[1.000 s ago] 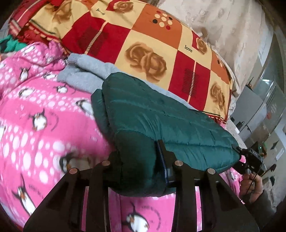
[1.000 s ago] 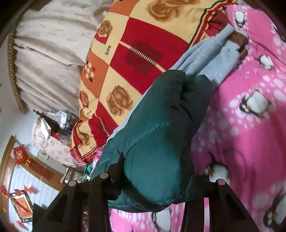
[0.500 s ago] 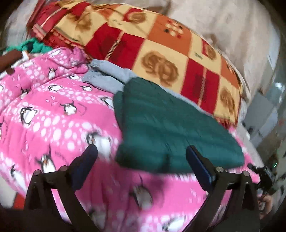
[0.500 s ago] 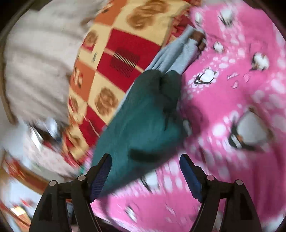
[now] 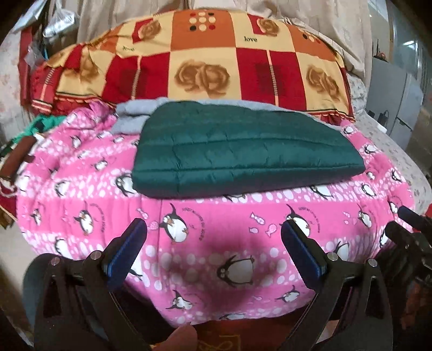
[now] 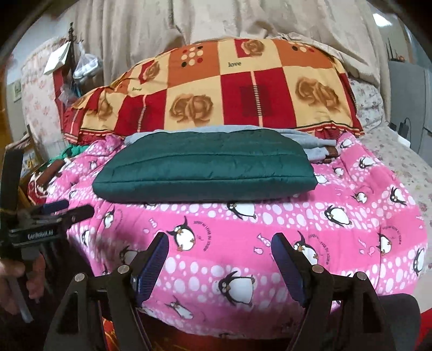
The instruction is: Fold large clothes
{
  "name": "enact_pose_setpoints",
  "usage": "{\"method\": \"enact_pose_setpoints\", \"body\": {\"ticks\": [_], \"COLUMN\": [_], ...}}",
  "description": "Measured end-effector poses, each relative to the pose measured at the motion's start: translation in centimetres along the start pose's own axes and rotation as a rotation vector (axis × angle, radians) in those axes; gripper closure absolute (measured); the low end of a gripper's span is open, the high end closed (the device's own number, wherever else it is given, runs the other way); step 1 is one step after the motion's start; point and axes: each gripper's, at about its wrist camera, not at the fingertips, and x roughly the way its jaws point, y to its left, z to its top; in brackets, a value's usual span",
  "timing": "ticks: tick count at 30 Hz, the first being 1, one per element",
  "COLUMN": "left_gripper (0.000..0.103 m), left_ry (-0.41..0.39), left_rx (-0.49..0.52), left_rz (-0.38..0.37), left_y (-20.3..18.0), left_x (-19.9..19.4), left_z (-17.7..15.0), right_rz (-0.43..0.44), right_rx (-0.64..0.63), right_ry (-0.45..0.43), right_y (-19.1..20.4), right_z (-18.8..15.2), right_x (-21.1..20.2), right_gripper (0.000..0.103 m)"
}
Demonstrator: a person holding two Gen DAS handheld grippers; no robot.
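A dark green quilted garment (image 5: 243,151) lies folded flat into a rectangle on a pink penguin-print blanket (image 5: 216,256); it also shows in the right wrist view (image 6: 205,170). My left gripper (image 5: 214,248) is open and empty, pulled back below the blanket's near edge. My right gripper (image 6: 220,259) is open and empty, also well short of the garment. The right gripper shows at the right edge of the left wrist view (image 5: 410,232), and the left gripper shows at the left edge of the right wrist view (image 6: 51,216).
A folded grey garment (image 6: 310,145) lies behind and partly under the green one. A large red and orange patchwork pillow (image 5: 210,70) stands behind them, with beige curtains (image 6: 216,21) beyond. Cluttered items sit at the far left (image 5: 24,140).
Both grippers let go of the green garment, opened, and pulled back toward me. The garment now lies flat on the blanket instead of being held up.
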Motion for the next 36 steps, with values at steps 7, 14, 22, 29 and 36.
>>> {"method": "enact_pose_setpoints", "body": {"ticks": [7, 14, 22, 29, 36], "left_gripper": [0.003, 0.003, 0.003, 0.003, 0.003], "left_ry": [0.006, 0.017, 0.004, -0.048, -0.119], "left_rx": [-0.030, -0.024, -0.018, -0.006, -0.026], "left_rz": [0.013, 0.022, 0.037, 0.096, 0.002], "left_y": [0.3, 0.1, 0.0, -0.3, -0.4], "left_x": [0.1, 0.5, 0.4, -1.0, -4.7], "left_z": [0.3, 0.1, 0.1, 0.4, 2.3], "right_rz": [-0.001, -0.004, -0.007, -0.044, -0.077], "right_rx": [0.028, 0.036, 0.034, 0.029, 0.019], "right_ry": [0.035, 0.060, 0.077, 0.073, 0.026], "right_y": [-0.8, -0.7, -0.7, -0.2, 0.3], "right_z": [-0.6, -0.8, -0.9, 0.3, 2.8], "right_x": [0.8, 1.3, 1.5, 0.7, -1.3], "right_gripper": [0.027, 0.027, 0.027, 0.027, 0.021]}}
